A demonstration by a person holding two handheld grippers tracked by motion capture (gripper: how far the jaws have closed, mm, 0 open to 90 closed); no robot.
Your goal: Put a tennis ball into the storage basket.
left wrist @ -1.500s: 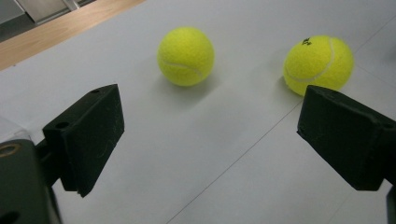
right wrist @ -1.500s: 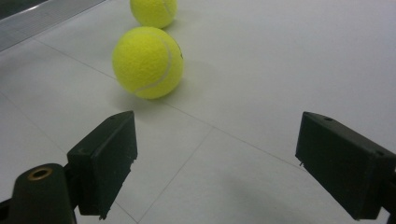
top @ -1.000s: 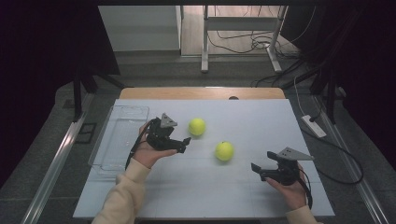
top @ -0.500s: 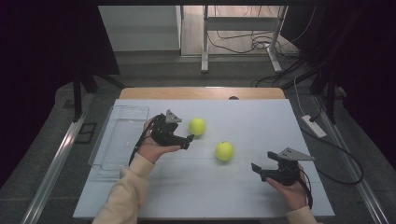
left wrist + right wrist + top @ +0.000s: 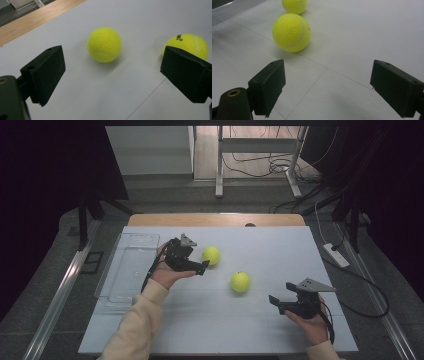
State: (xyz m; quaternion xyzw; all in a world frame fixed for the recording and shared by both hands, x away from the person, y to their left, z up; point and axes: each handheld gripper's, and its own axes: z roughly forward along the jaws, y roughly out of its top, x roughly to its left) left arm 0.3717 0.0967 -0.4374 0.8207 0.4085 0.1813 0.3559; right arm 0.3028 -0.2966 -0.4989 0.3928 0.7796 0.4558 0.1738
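Two yellow tennis balls lie on the white table. The far ball (image 5: 211, 255) sits just right of my left gripper (image 5: 199, 258), which is open and points at it. In the left gripper view this ball (image 5: 104, 44) lies a little ahead, between the spread jaws, untouched. The near ball (image 5: 190, 45) is partly behind the right jaw there. My right gripper (image 5: 281, 296) is open near the front right, apart from the near ball (image 5: 240, 282). In the right gripper view the near ball (image 5: 291, 32) lies ahead to the left, with the far ball (image 5: 294, 5) beyond it.
A clear plastic tray (image 5: 127, 270) stands at the table's left edge, beside the left hand. A wooden strip (image 5: 215, 220) runs along the far edge. A white power strip (image 5: 336, 255) lies off the right side with cables trailing.
My left gripper has moved forward and to the right, closer to the far ball. The right gripper and both balls have stayed put.
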